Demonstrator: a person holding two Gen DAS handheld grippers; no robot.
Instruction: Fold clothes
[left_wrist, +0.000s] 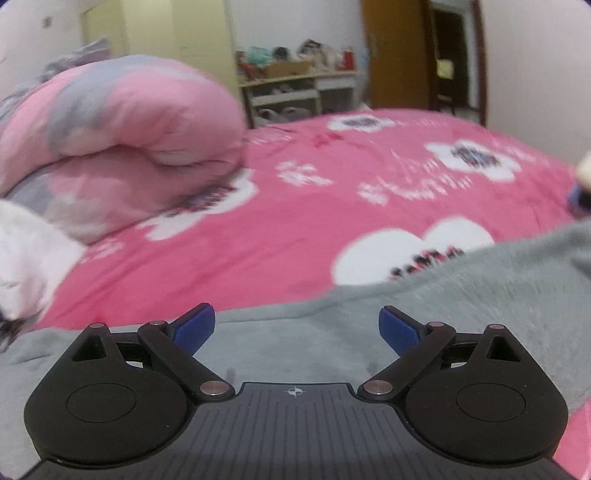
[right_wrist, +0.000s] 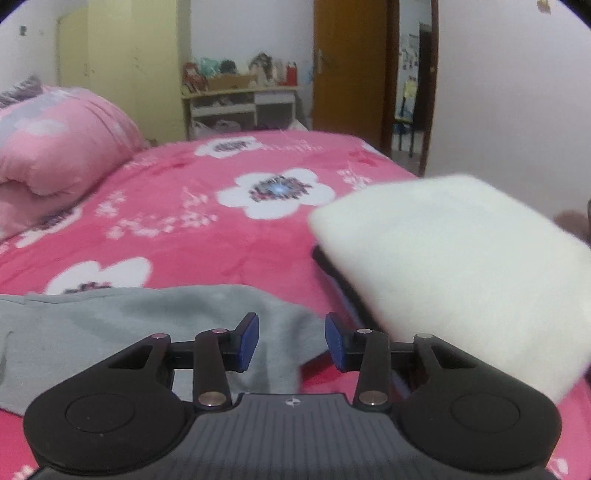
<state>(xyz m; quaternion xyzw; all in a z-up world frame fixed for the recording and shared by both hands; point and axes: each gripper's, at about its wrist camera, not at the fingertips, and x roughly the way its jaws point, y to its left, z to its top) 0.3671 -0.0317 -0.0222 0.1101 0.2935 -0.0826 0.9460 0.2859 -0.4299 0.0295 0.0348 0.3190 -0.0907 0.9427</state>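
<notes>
The left claw (left_wrist: 296, 328) is wide open w/ nothing in it. Its blue fingertips (left_wrist: 195, 326) sit far apart above the grey top (left_wrist: 461, 295). The grey top lies flat on the bed (left_wrist: 295, 221), spread across the near part, right under the claw. The bed has a bright pink cover w/ big white flowers. On the left of the left view sits a fat pink & grey rolled quilt (left_wrist: 122, 136), and a white fluffy thing (left_wrist: 33, 258) is at the left edge, blurry, can't tell what it is. At the far right edge a bit of blue & cream shows, too small to tell.

The right claw (right_wrist: 291, 341) is partly open, also w/ nothing in it. Its blue fingertips (right_wrist: 248, 343) do not press on anything. Below them is the end of the grey top (right_wrist: 129, 325), which looks like a sleeve or corner lying on the pink cover. Just to the right is a folded white fluffy cloth (right_wrist: 461, 266), sitting on top of something dark (right_wrist: 336, 273) on the bed. The white cloth is near the grey top but not touching it, w/ a strip of pink between.

Far back there's a shelf (right_wrist: 240, 103) w/ toys & boxes, a yellow wardrobe (right_wrist: 122, 62) and a brown door (right_wrist: 351, 66).
</notes>
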